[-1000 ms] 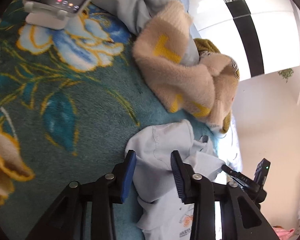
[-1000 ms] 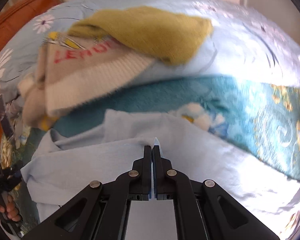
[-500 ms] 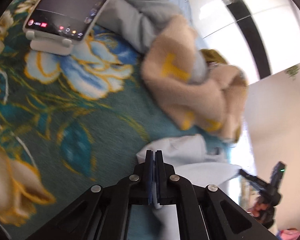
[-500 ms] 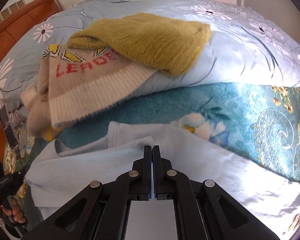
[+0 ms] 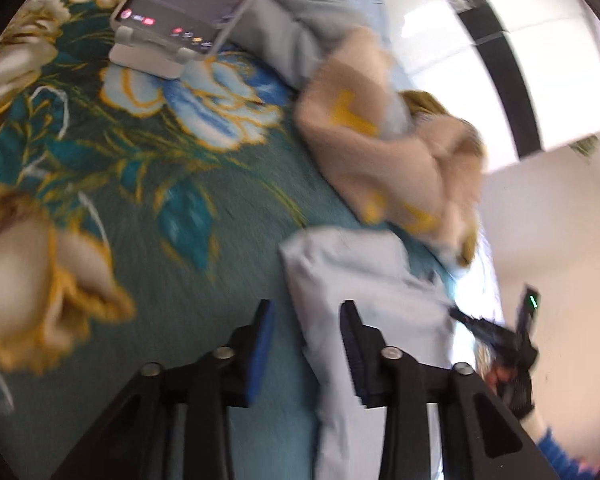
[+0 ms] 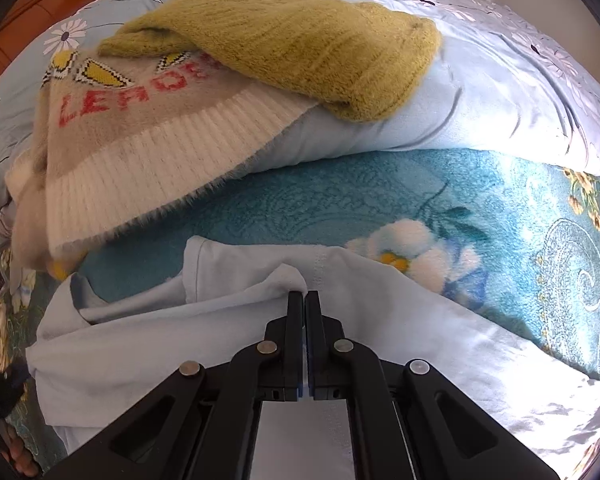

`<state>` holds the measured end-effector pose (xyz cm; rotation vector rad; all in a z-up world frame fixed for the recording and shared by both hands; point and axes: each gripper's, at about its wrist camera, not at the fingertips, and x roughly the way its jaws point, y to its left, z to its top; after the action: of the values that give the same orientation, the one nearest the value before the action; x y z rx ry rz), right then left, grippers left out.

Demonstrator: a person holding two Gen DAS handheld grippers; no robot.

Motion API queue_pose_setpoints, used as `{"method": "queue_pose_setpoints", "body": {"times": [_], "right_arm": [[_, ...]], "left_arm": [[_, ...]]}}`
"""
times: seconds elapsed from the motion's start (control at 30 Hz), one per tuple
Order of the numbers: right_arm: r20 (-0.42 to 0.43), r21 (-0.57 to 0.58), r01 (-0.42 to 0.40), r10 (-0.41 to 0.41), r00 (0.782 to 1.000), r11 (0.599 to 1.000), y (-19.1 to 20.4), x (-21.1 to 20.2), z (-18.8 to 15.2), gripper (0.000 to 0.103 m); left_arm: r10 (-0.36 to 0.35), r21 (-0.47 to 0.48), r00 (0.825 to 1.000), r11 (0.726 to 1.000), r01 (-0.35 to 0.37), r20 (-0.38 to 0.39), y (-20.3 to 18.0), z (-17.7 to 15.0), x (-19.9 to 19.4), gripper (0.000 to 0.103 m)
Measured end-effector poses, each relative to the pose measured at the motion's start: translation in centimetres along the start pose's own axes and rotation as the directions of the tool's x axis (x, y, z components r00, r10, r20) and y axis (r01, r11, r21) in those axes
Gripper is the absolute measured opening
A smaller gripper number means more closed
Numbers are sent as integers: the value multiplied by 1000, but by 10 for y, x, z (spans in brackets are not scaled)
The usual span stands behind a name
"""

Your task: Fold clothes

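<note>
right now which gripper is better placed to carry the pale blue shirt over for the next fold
Right. The right gripper is shut on a pinched fold of the pale blue shirt. The left gripper has its jaws opening, pads clear of the cloth, so it would need to re-grip.

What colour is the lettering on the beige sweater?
Red, on the beige sweater, above its white ribbed hem. Clearest in the right wrist view.
</note>
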<state>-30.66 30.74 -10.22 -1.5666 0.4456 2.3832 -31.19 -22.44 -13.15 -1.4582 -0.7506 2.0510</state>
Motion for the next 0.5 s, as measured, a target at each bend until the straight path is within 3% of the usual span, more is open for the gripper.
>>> {"method": "queue_pose_setpoints", "body": {"times": [0.1,0.27,0.37,0.5], "right_arm": [[-4,19,-18,18,1000,1000,-6,-3,1,1],[-22,37,-29,30,999,999,-11,-8,-1,1],[-29,49,-38,40,999,998,-15,-11,-2,1],[-22,45,-60,61,998,997,-15,-19,-1,1]], "left_arm": [[23,83,1000,996,-22,-16,-13,-26,-2,55],[101,202,993,975,-88,-57,-31,-51,21,51],[147,270,988,954,-131,-40,-43,-55,24,10],[192,278,981,942,-189,18,-53,-62,15,8]]}}
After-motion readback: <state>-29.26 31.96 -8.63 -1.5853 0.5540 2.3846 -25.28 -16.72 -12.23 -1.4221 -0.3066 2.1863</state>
